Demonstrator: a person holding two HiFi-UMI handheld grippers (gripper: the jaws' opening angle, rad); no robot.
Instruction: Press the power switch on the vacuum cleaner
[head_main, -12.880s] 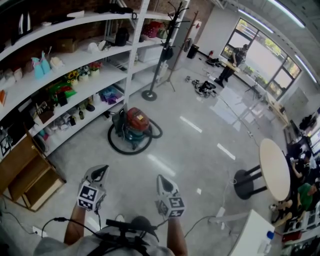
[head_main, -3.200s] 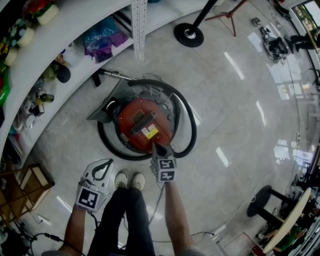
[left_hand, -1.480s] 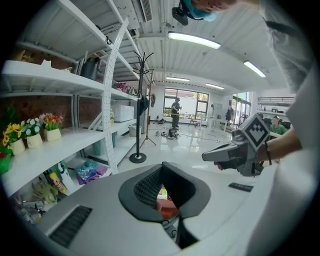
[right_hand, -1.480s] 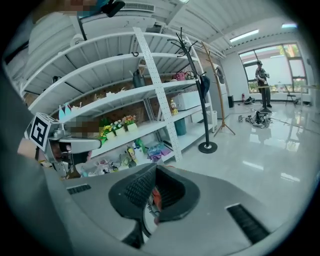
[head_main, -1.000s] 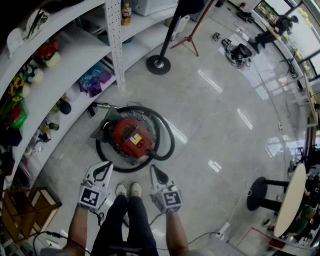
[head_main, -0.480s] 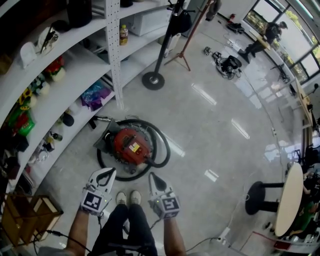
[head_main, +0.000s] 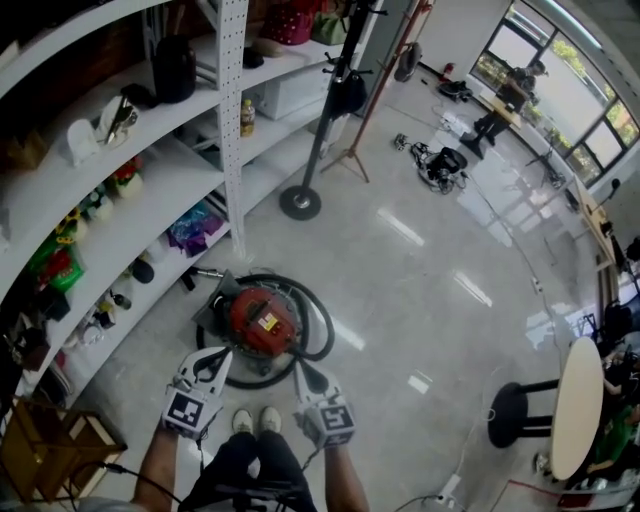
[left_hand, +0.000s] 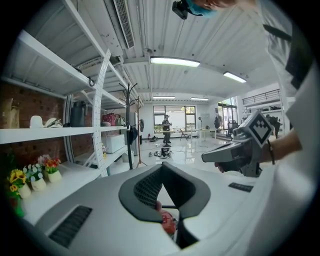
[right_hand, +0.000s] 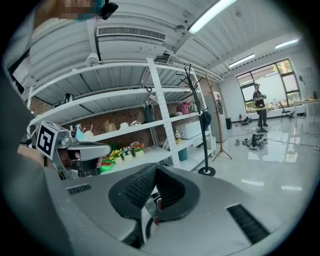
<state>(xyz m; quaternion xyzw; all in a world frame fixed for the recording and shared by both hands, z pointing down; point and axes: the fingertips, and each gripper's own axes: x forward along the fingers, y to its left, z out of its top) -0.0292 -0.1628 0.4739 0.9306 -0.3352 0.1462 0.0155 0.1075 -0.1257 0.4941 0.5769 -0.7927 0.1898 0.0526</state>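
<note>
The red vacuum cleaner (head_main: 262, 322) stands on the floor by the shelving, its black hose (head_main: 318, 330) coiled around it. Both grippers hang above the floor on the near side of it, not touching it. The left gripper (head_main: 218, 357) is shut and holds nothing. The right gripper (head_main: 300, 368) is also shut and empty. In the left gripper view the left gripper (left_hand: 162, 167) has its jaw tips together, with a bit of the vacuum cleaner (left_hand: 168, 223) showing below them. In the right gripper view the right gripper (right_hand: 156, 171) points toward the shelves.
White shelving (head_main: 150, 215) full of small items curves along the left. A coat stand (head_main: 300, 203) rises beyond the vacuum. A wooden crate (head_main: 45, 450) sits at lower left, a round table (head_main: 578, 392) and a black stool base (head_main: 508, 412) at right. My shoes (head_main: 254, 420) are just behind the grippers.
About three seconds ago the right gripper was down on the vacuum's top; it has since drawn back. Over the last second the view has lifted and both grippers stay shut near the body.
</note>
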